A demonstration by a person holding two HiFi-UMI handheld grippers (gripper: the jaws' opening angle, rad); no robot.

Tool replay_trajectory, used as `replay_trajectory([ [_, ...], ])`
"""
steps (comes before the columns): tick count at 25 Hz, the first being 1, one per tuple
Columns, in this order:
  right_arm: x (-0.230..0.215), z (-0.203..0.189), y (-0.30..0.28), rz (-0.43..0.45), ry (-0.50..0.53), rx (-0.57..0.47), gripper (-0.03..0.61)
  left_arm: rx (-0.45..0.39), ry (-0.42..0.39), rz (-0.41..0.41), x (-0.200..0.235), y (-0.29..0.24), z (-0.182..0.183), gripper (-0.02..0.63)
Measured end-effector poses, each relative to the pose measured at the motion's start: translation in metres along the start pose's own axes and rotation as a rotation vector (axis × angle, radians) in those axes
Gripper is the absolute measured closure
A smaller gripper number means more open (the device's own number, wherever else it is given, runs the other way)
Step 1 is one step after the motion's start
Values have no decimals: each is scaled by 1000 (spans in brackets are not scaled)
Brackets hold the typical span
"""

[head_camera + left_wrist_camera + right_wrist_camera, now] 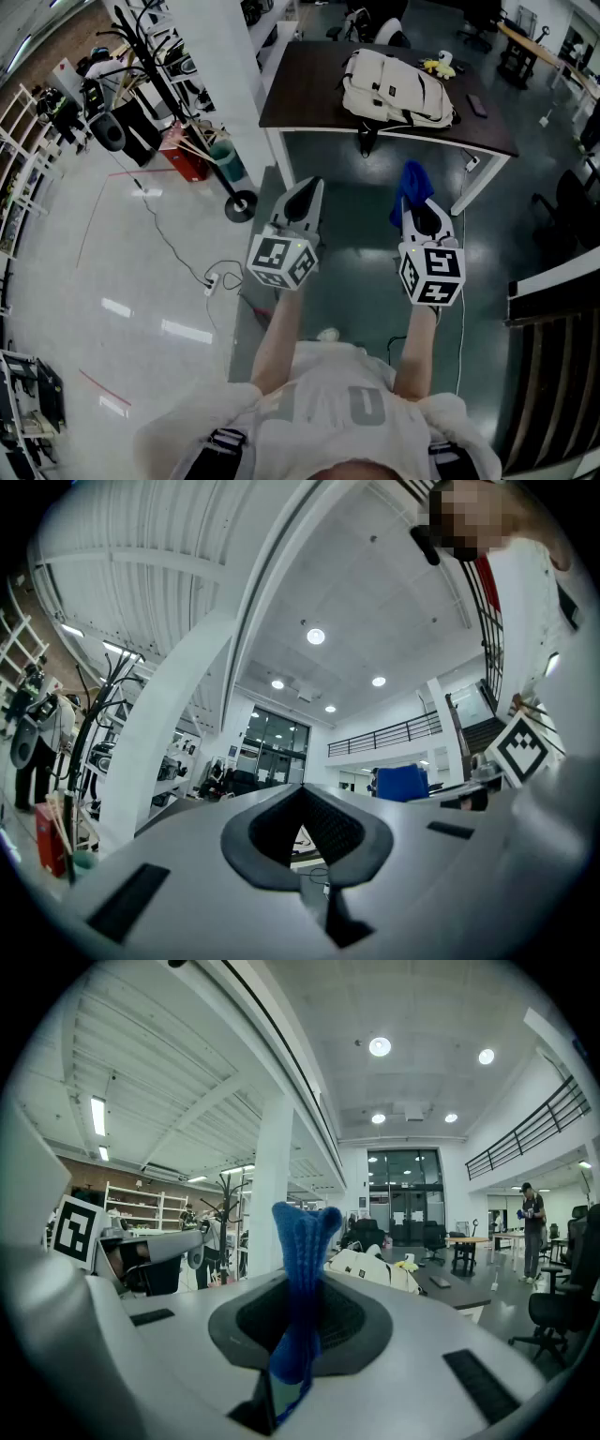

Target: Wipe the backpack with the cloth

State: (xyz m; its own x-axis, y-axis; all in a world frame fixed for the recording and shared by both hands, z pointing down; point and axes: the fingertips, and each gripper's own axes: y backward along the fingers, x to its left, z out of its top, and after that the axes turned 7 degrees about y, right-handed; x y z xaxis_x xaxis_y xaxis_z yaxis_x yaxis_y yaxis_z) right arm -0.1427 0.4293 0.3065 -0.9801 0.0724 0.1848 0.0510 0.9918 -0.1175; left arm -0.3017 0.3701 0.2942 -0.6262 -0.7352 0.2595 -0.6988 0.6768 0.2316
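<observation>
A cream backpack point(396, 89) lies flat on the dark table point(309, 84) far ahead; in the right gripper view the backpack point(370, 1267) shows beyond the jaws. My right gripper point(419, 212) is shut on a blue cloth point(410, 186), which sticks up between the jaws as a blue cloth point(302, 1283) in its own view. My left gripper point(301, 199) is held beside it, jaws shut with nothing between them, and the left gripper point(302, 829) points across the room. Both grippers are well short of the table, over the dark floor.
A yellow toy point(438, 66) and a dark phone point(476, 105) lie on the table near the backpack. A white pillar point(220, 66), a coat stand point(164, 75) with a round base, a red box point(184, 155) and a floor cable stand left. Office chairs point(567, 202) are at the right.
</observation>
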Motion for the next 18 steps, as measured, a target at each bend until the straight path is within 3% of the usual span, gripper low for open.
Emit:
replay_trajectory([
  [13,-17,-4,0,-14,-20,-10,535,11,-15,5,-11,-8,-5,609],
  [18,-33,-23,5,17,-127,-17,535,31,-20,70,-2,-11,-20,609],
])
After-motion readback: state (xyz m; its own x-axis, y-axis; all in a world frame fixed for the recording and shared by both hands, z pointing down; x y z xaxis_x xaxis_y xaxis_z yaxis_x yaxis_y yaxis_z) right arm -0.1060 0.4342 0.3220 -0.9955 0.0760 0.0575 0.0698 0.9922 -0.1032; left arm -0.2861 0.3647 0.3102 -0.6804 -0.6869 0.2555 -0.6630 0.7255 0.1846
